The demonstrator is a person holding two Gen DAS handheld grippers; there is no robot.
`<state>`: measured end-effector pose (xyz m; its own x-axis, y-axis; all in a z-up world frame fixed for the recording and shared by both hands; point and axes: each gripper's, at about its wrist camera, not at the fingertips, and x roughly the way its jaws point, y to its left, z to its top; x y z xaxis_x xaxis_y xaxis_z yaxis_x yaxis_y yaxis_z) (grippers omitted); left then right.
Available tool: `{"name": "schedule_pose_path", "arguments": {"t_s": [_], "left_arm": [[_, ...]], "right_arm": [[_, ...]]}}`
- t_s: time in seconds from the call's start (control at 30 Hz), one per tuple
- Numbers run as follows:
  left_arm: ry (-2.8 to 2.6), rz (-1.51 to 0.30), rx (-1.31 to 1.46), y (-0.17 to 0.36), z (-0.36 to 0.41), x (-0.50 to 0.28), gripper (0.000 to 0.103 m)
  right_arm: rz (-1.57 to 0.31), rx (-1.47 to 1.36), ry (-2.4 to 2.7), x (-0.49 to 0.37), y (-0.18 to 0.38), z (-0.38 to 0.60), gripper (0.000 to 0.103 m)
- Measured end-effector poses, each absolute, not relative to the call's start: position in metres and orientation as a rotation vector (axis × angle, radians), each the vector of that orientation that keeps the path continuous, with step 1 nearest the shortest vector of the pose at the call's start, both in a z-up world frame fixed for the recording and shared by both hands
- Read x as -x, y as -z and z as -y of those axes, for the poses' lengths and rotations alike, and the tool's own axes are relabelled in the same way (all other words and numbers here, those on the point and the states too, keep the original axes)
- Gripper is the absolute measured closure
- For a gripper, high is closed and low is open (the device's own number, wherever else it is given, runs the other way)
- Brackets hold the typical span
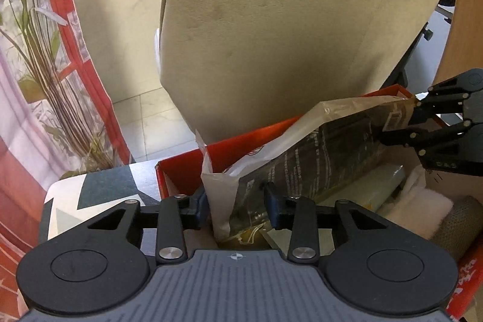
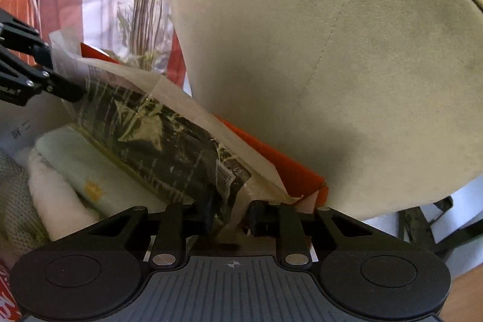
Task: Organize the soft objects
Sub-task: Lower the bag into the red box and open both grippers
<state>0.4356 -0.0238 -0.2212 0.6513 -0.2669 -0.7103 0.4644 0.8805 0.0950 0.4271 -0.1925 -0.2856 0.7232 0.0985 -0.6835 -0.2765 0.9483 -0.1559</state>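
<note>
- The flat dark packet in crinkled clear plastic wrap [image 1: 305, 159] lies tilted across the open orange-red cardboard box [image 1: 181, 171], one end low at the near-left corner, the other raised toward the far right.
- The left claw [image 1: 235, 201] grips the packet's low end, its pads pressing the wrap from both sides.
- The right claw [image 2: 231, 213] is clenched on the opposite end; in the left wrist view it [image 1: 395, 122] pinches the labelled corner.
- Below the packet lie a pale folded cloth with a yellow mark [image 2: 90, 171], a white fluffy piece [image 2: 54, 195] and a grey knitted piece [image 2: 12, 195], filling the box floor.
- The beige upholstered chair back [image 1: 286, 20] stands just behind the box's far wall, leaving little room there.
- Left of the box, the bench top with a grey and white pattern [image 1: 99, 192] shows bare surface up to its rounded edge.
</note>
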Motion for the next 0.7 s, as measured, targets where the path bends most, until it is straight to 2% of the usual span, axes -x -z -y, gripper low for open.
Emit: {"name": "schedule_pose_path", "arguments": {"t_s": [0.1,0.13,0.23,0.33,0.4,0.47,0.6,0.7], "left_arm": [[0.42,-0.748,-0.267,0.215,0.021,-0.43,0.054],[0.423,-0.739,-0.263,0.212,0.02,-0.427,0.047],[0.434,-0.695,-0.258,0.2,0.021,-0.413,0.031],[0.435,-0.663,-0.251,0.192,0.024,-0.398,0.023],[0.44,-0.641,-0.236,0.187,0.025,-0.387,0.017],[0.444,-0.625,-0.223,0.182,0.026,-0.376,0.012],[0.426,-0.589,-0.197,0.171,0.026,-0.351,0.006],[0.411,-0.568,-0.173,0.165,0.023,-0.332,0.004]], "right_arm": [[-0.74,0.294,-0.173,-0.425,0.29,0.181,0.081],[-0.743,0.304,-0.161,-0.425,0.29,0.178,0.08],[-0.735,0.313,-0.101,-0.426,0.288,0.169,0.069],[-0.712,0.278,-0.065,-0.418,0.283,0.167,0.061],[-0.693,0.255,-0.06,-0.405,0.277,0.172,0.037],[-0.651,0.238,-0.058,-0.394,0.269,0.171,0.026],[-0.592,0.171,-0.071,-0.371,0.251,0.166,0.007],[-0.55,0.134,-0.062,-0.349,0.239,0.165,0.001]]}}
